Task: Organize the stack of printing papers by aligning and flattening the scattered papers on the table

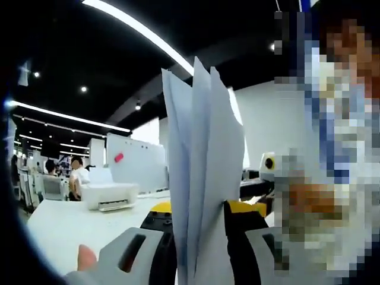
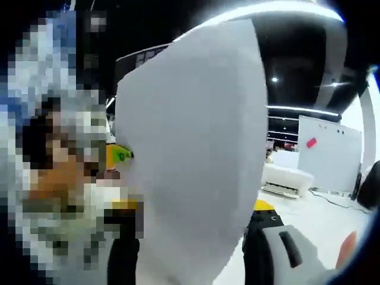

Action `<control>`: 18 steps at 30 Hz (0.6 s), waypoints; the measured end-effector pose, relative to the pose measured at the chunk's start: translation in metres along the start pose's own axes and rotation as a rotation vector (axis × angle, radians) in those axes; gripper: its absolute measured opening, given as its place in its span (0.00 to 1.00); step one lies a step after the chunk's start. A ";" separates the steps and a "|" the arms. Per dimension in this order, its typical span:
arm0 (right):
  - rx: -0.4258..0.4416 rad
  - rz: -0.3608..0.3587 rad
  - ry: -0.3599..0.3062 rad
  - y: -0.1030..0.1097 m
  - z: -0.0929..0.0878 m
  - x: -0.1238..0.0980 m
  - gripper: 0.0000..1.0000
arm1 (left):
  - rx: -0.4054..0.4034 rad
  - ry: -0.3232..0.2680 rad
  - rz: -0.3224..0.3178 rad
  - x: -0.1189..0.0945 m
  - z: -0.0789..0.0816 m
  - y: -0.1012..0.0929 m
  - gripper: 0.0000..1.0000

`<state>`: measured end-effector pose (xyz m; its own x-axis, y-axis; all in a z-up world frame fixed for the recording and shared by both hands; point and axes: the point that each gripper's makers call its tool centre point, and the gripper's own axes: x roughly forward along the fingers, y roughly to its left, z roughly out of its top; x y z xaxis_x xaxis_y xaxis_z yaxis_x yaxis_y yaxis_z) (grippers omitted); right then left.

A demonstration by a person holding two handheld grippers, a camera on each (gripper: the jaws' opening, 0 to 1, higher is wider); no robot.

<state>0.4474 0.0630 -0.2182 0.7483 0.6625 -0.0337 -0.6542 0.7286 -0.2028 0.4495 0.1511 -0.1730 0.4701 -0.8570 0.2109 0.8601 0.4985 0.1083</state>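
White papers [image 1: 202,172] stand up on edge in the left claw [image 1: 199,249], which is squeezed tight on them. From the left gripper view you see the sheets edge-on, fanned a little at the top. In the right gripper view the papers [image 2: 190,154] show their broad flat side, held up in the air between the right claw's [image 2: 190,255] two black jaws, which press on them from both sides. Below and behind lies the white bench [image 1: 71,222]. A white printer [image 1: 110,196] sits on it, well away from the papers. A whiteboard [image 1: 135,161] with a pink spot stands behind the printer.
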 end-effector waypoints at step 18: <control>-0.005 0.069 0.019 -0.006 -0.005 0.003 0.43 | -0.017 0.010 0.001 0.002 0.001 0.005 0.31</control>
<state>0.4540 0.0596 -0.2222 0.7036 0.7074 -0.0666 -0.7036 0.6806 -0.2041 0.4542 0.1521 -0.1715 0.4725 -0.8580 0.2017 0.8629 0.4969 0.0921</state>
